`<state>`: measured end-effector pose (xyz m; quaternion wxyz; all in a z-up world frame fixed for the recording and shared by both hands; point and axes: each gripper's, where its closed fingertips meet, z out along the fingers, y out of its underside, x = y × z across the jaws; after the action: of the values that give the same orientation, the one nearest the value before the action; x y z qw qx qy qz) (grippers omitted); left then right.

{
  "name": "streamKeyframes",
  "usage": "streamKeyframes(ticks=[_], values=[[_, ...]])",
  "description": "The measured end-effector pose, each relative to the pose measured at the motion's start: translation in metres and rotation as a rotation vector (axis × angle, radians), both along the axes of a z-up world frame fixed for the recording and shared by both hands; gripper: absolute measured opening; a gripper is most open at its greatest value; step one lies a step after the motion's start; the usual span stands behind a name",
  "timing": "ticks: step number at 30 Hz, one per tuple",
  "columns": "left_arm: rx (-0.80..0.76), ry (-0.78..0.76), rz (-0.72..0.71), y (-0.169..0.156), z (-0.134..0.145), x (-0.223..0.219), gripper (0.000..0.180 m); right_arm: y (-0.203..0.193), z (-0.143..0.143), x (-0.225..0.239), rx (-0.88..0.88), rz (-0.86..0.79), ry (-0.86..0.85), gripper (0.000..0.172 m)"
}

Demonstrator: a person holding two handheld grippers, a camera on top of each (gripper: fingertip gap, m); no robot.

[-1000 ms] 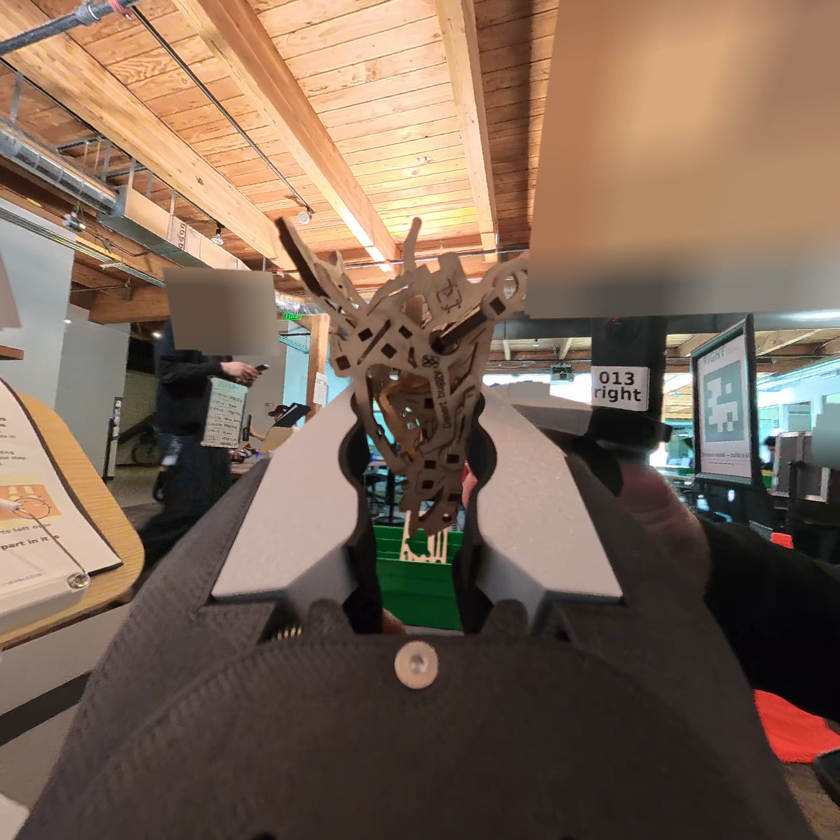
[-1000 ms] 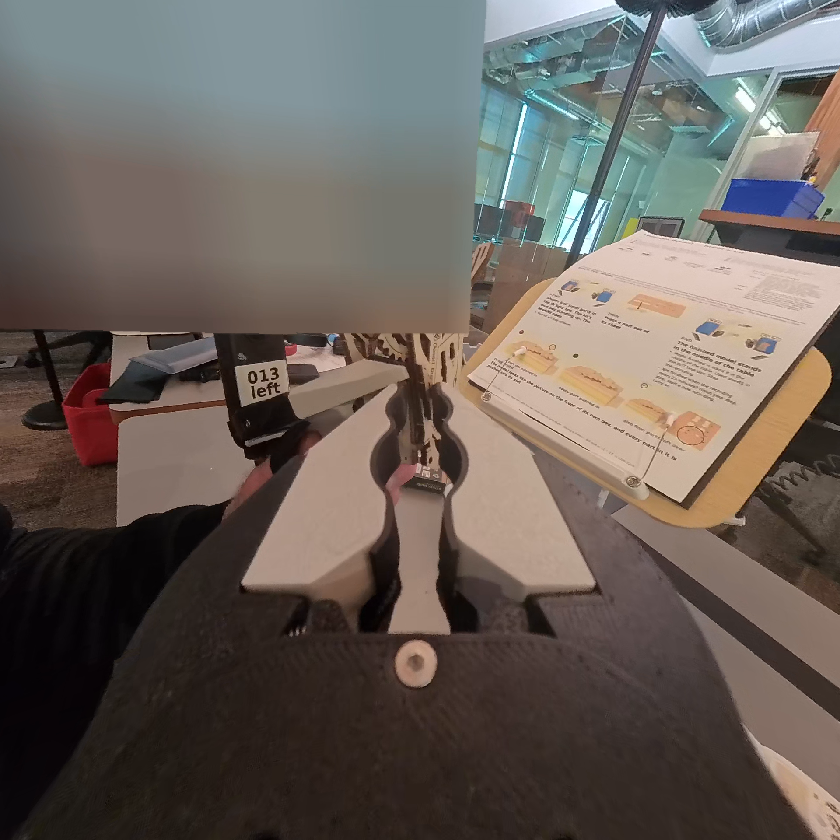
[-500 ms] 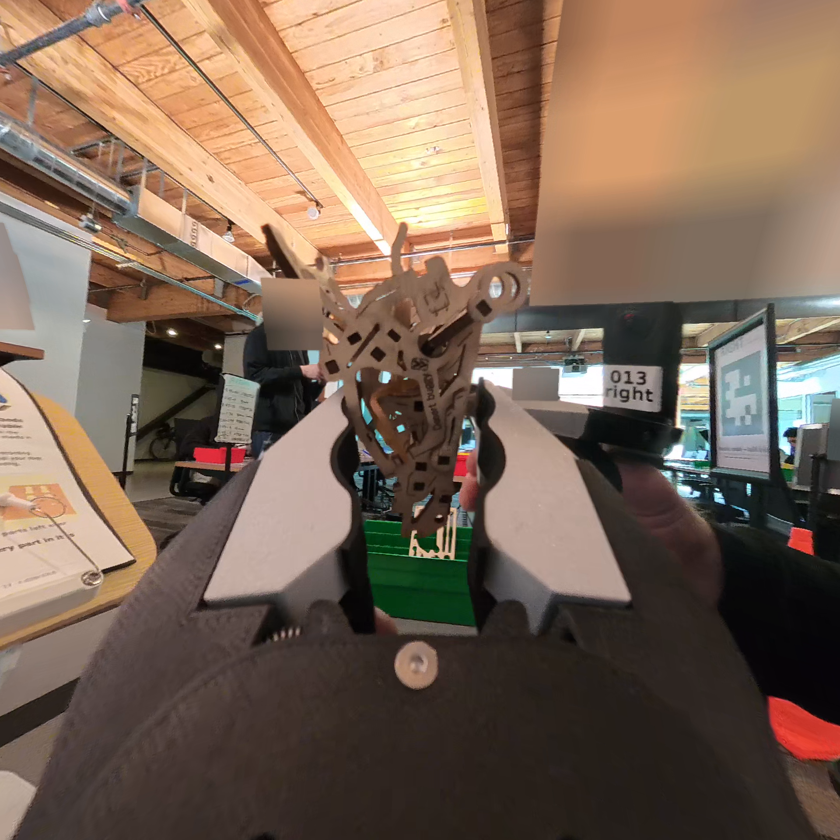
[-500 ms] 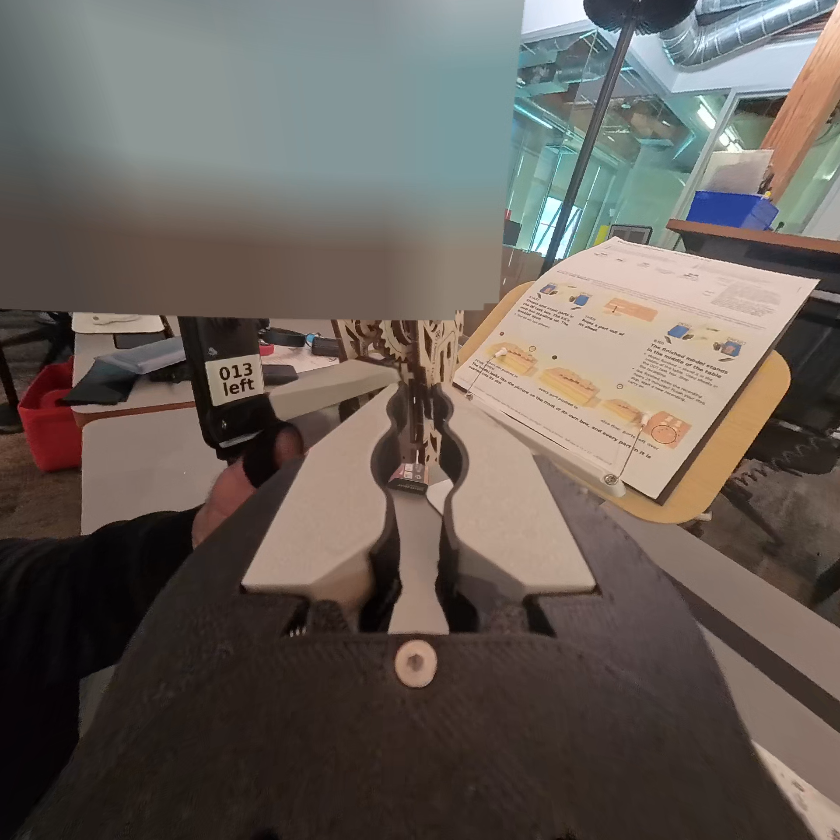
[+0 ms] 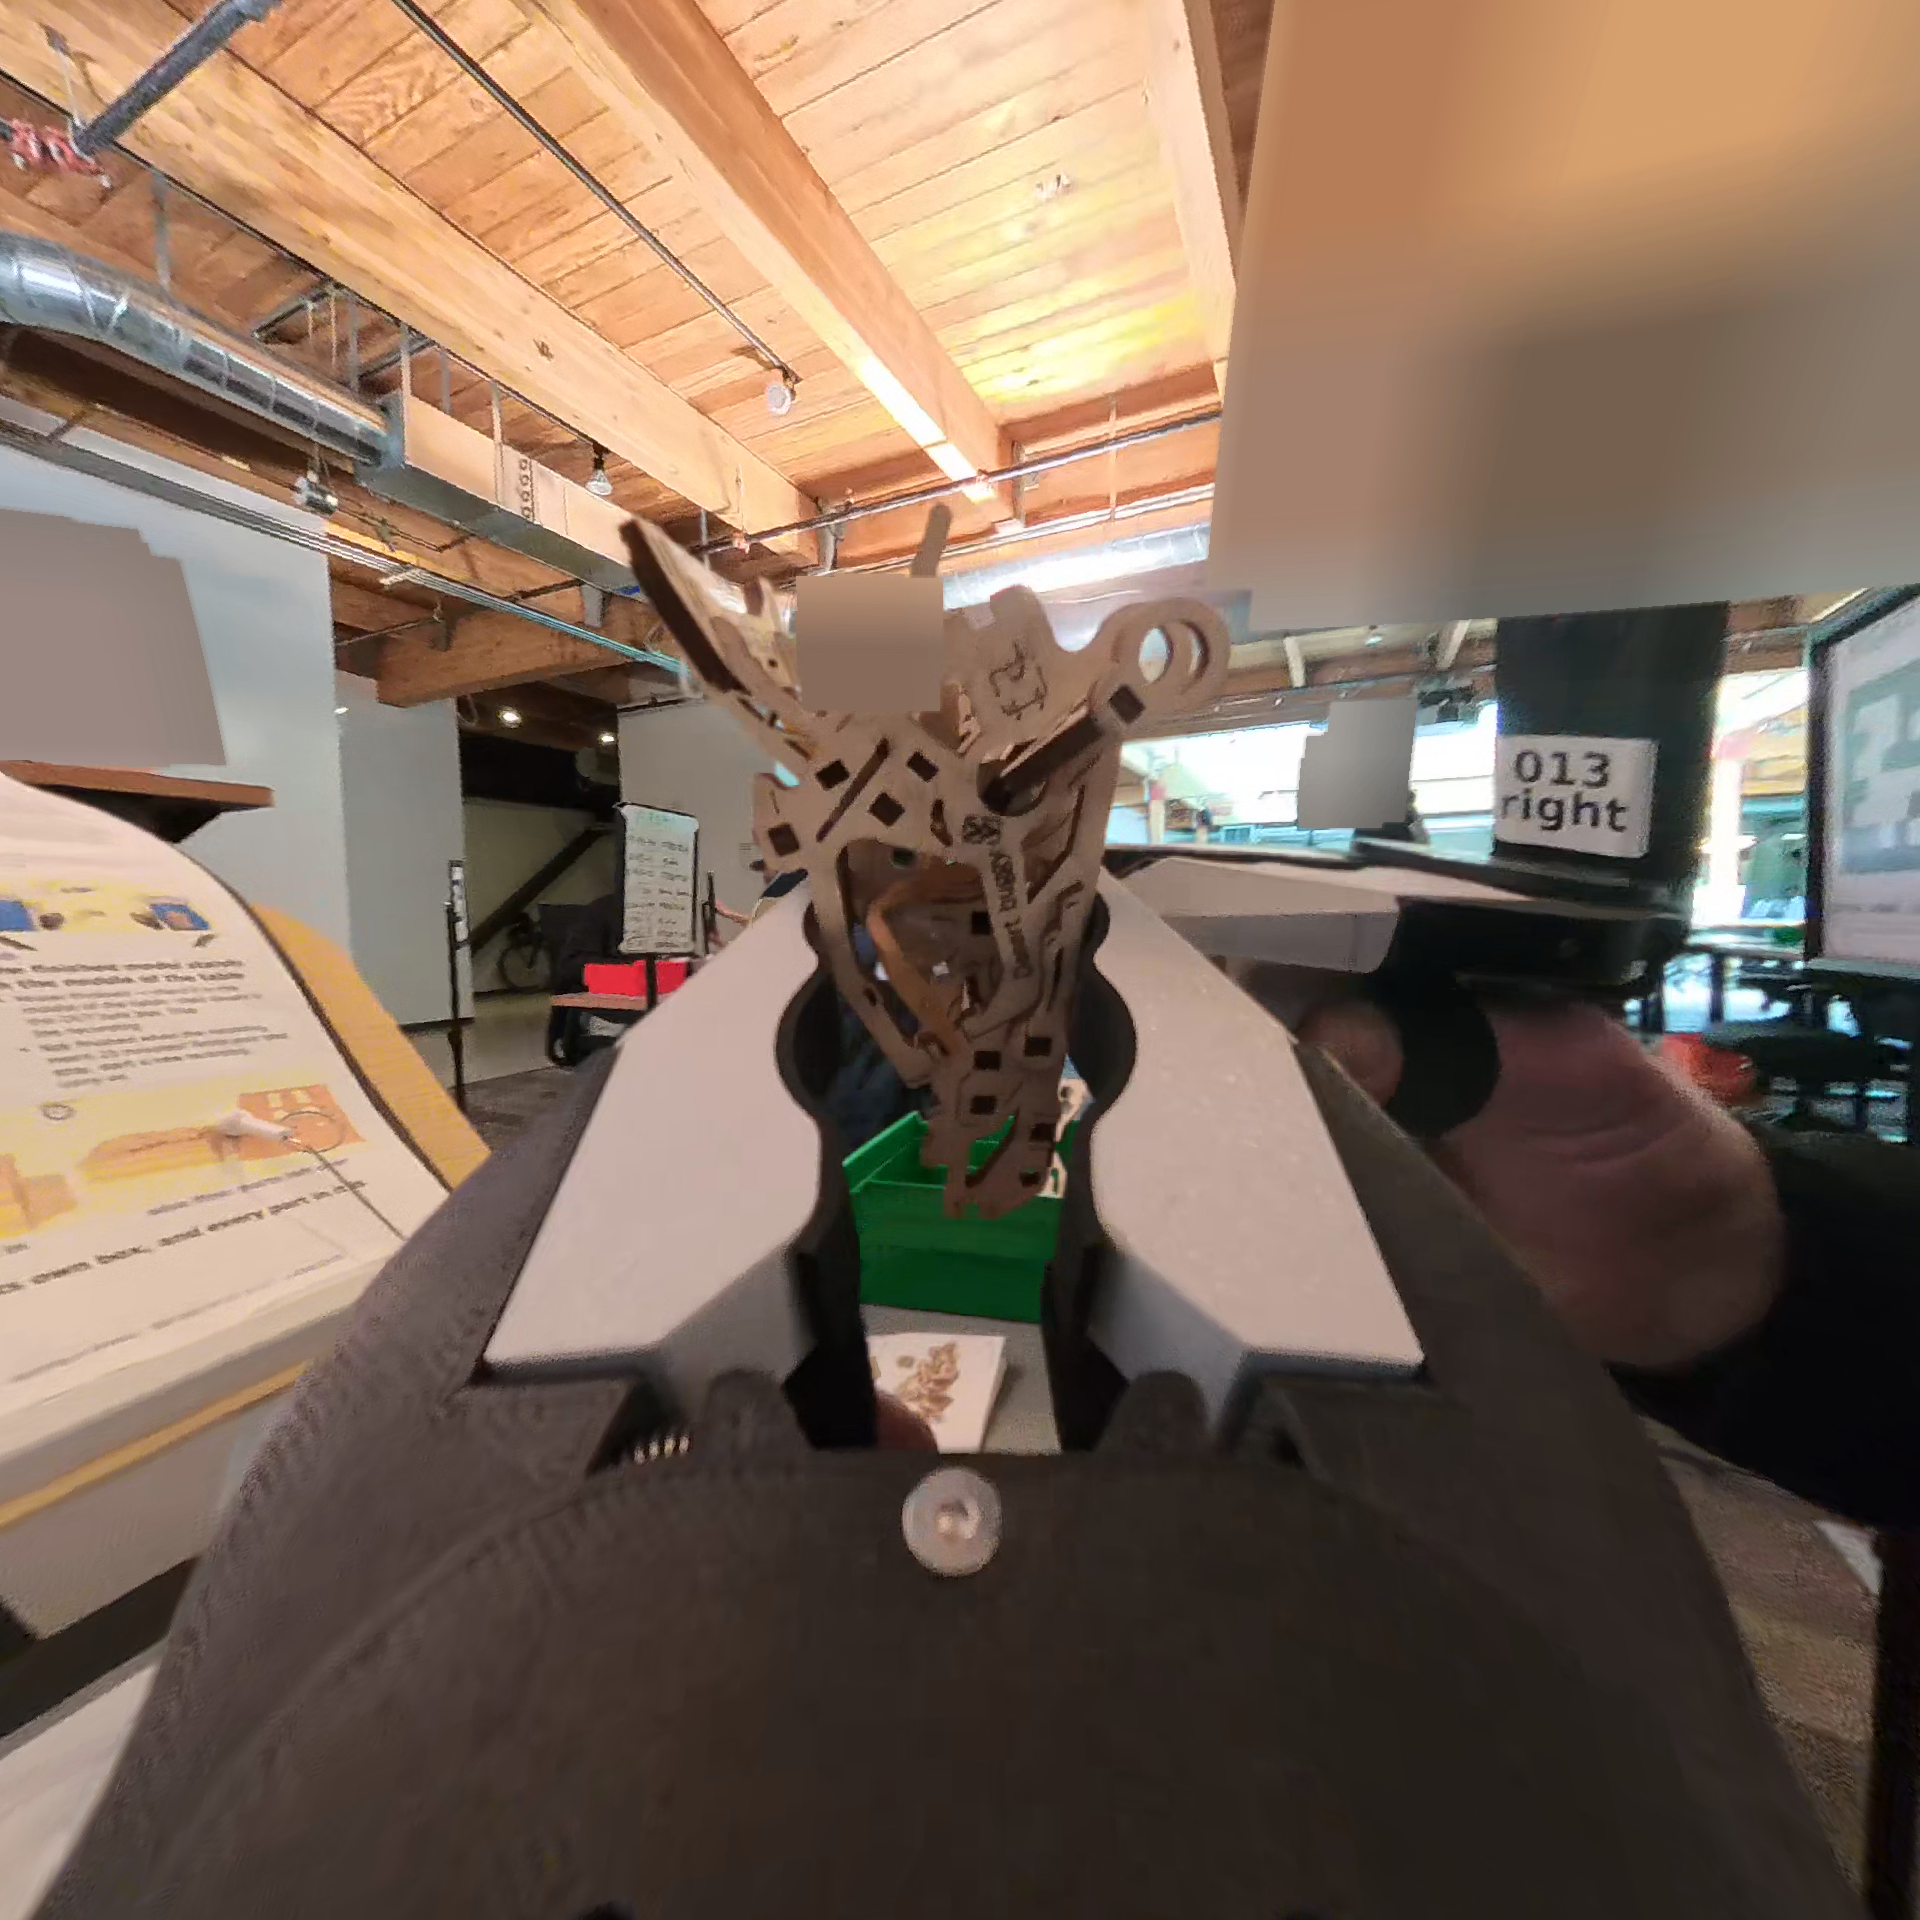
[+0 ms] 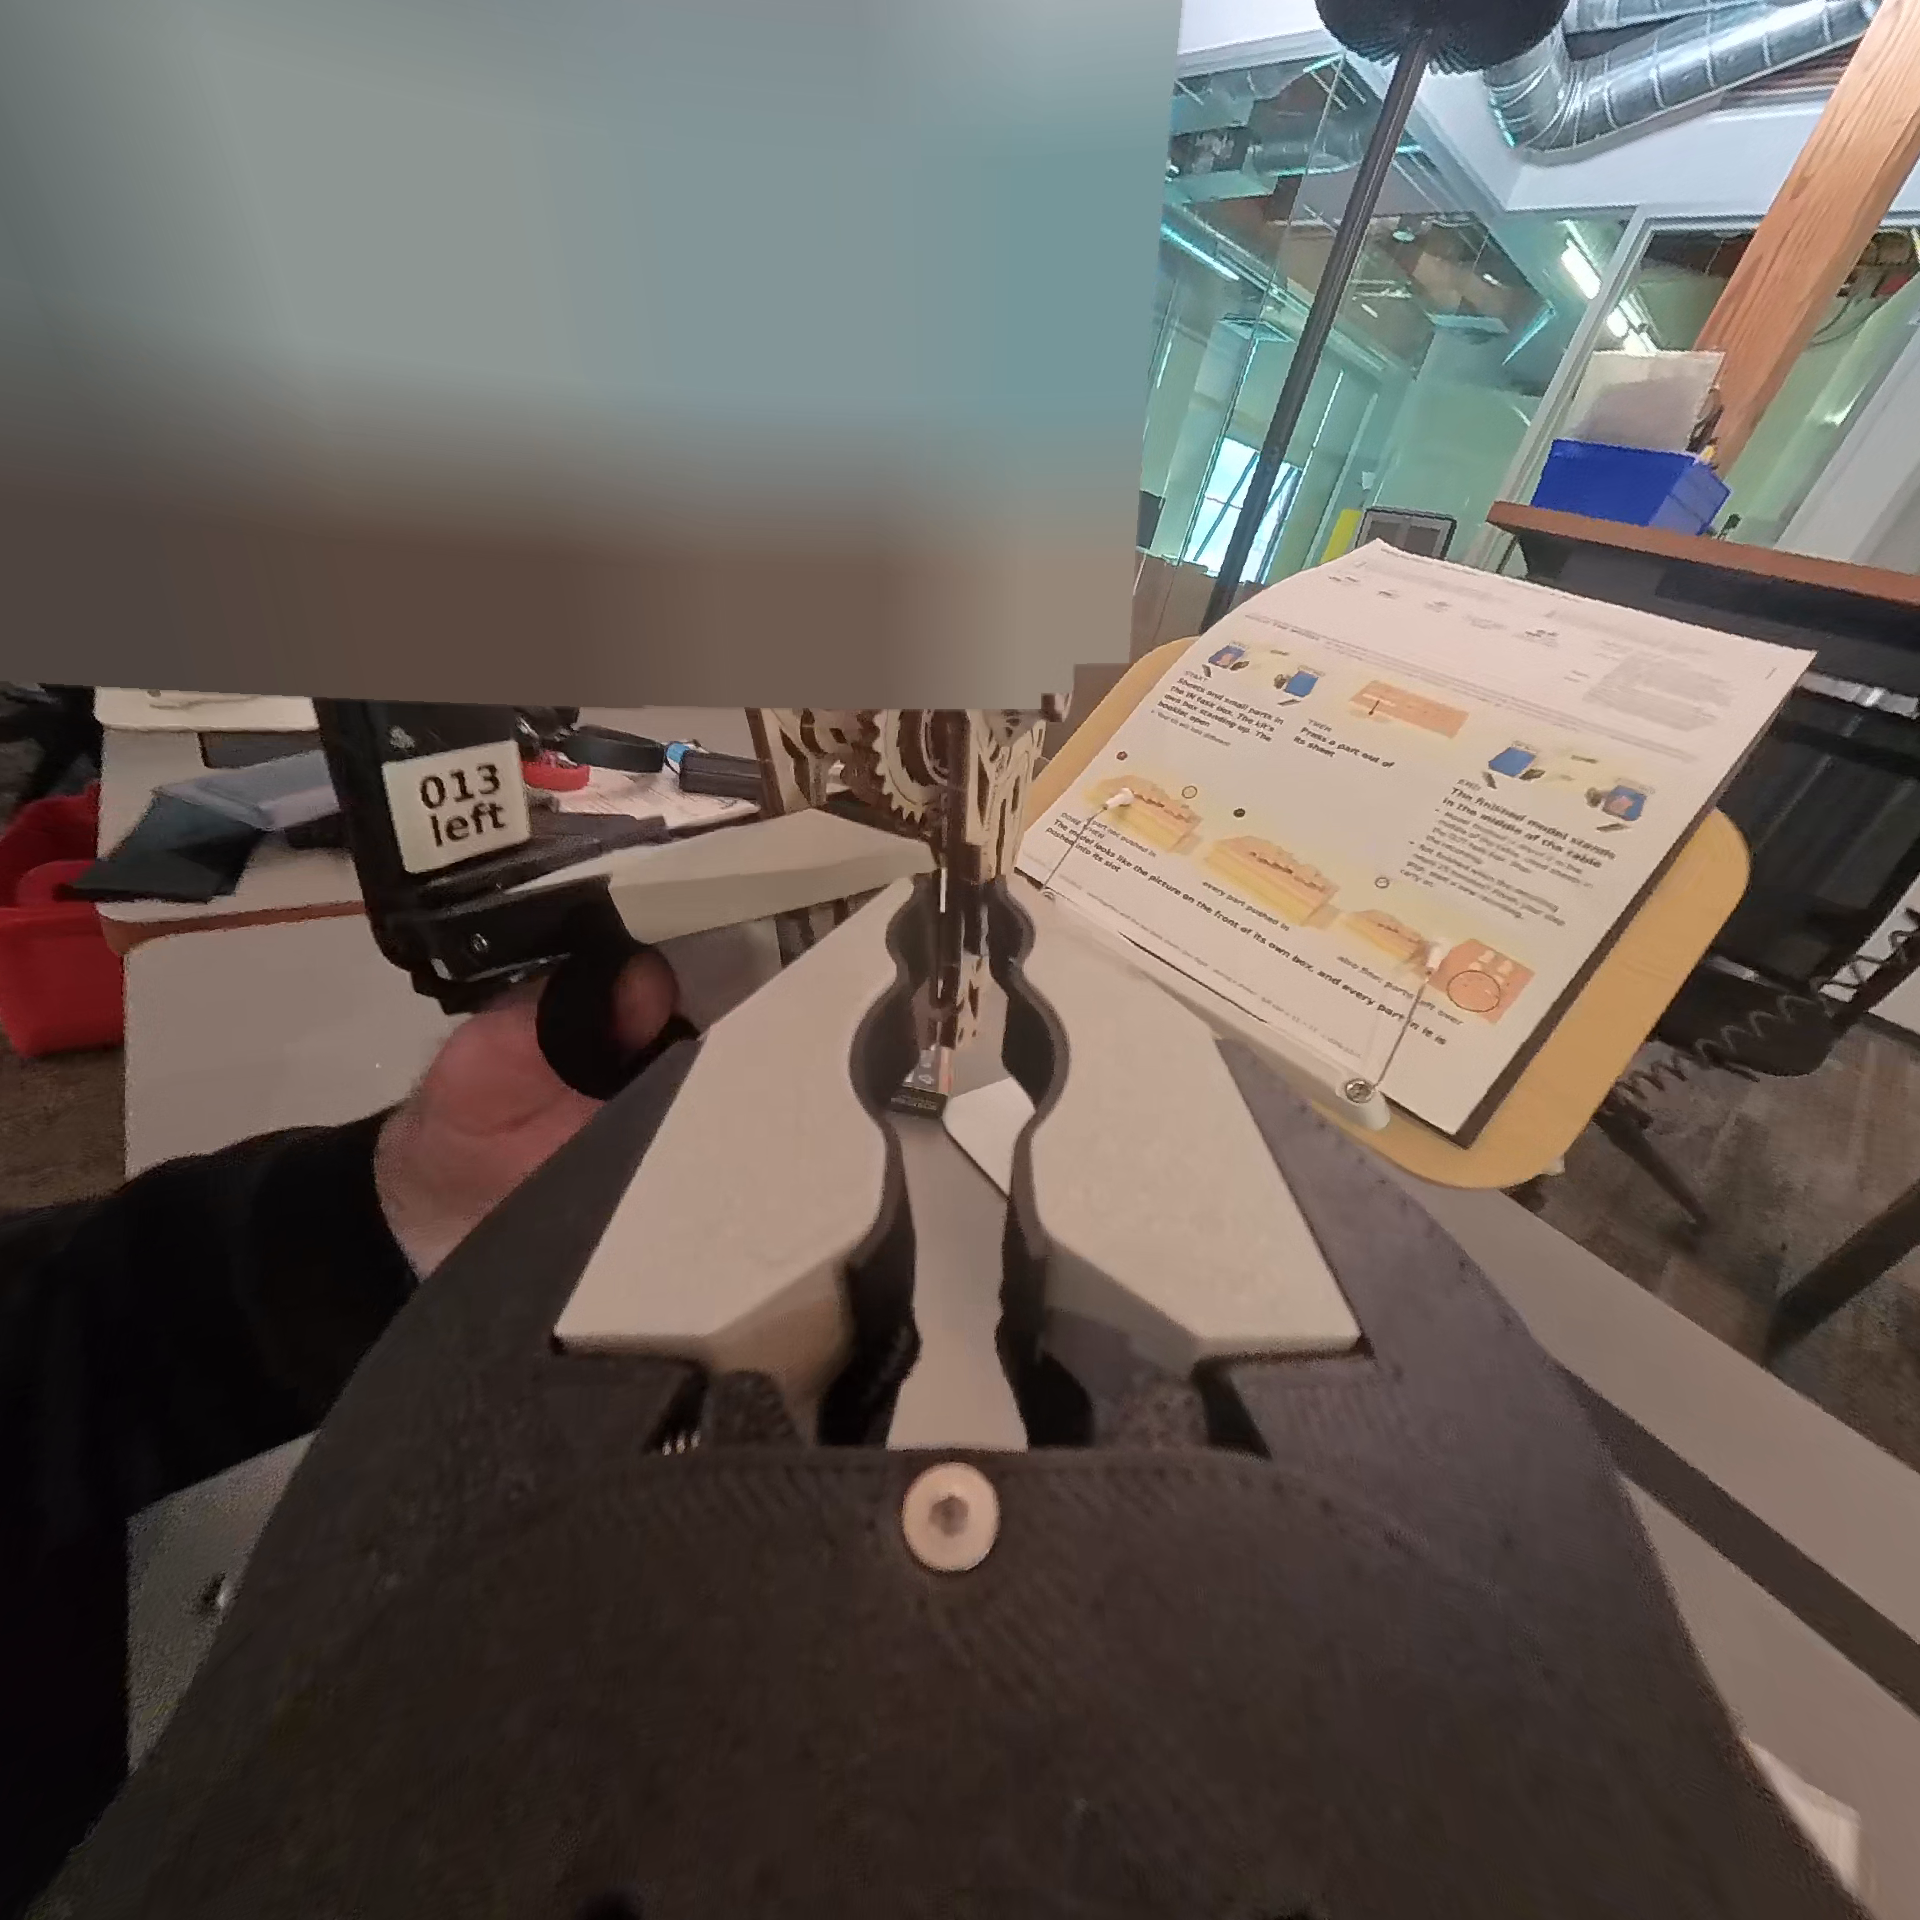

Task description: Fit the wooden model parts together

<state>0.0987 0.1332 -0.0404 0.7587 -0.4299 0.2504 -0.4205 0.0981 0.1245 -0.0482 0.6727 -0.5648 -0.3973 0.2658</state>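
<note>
A grey table (image 6: 260,997) lies beneath both tools, and a tilted tan wooden stand with a printed instruction sheet (image 6: 1455,790) rises beside them. The pale laser-cut wooden model, a flat openwork assembly with square slots and gear-like cutouts (image 5: 956,883), is raised above the table and sits between both pairs of grey fingers at once. In the left wrist view the left gripper (image 5: 951,935) has its jaws set fairly wide with the model's broad face spanning them; its tapered lower end hangs down between the fingers, its wider top with a looped ear stands above the tips, and both edges meet the inner finger faces. In the right wrist view the right gripper (image 6: 956,904) has its jaws drawn narrow, clamped on the model's thin edge, which runs upright between the tips. Behind the model's lower end is a green plastic bin (image 5: 935,1236), and a small white card with wooden bits (image 5: 935,1382) lies on the table
</note>
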Motion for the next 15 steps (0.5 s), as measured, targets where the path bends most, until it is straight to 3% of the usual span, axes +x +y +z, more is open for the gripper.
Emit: streamKeyframes(ticks=[10, 15], values=[[0.009, -0.006, 0.049, -0.0023, 0.0023, -0.0035, 0.04, -0.0025, 0.0031, -0.0034, 0.141, -0.094, -0.143, 0.003], [-0.08, -0.132, -0.066, 0.0008, 0.0053, -0.0073, 0.039, -0.0008, 0.0075, -0.0065, 0.15, -0.109, -0.142, 0.004]])
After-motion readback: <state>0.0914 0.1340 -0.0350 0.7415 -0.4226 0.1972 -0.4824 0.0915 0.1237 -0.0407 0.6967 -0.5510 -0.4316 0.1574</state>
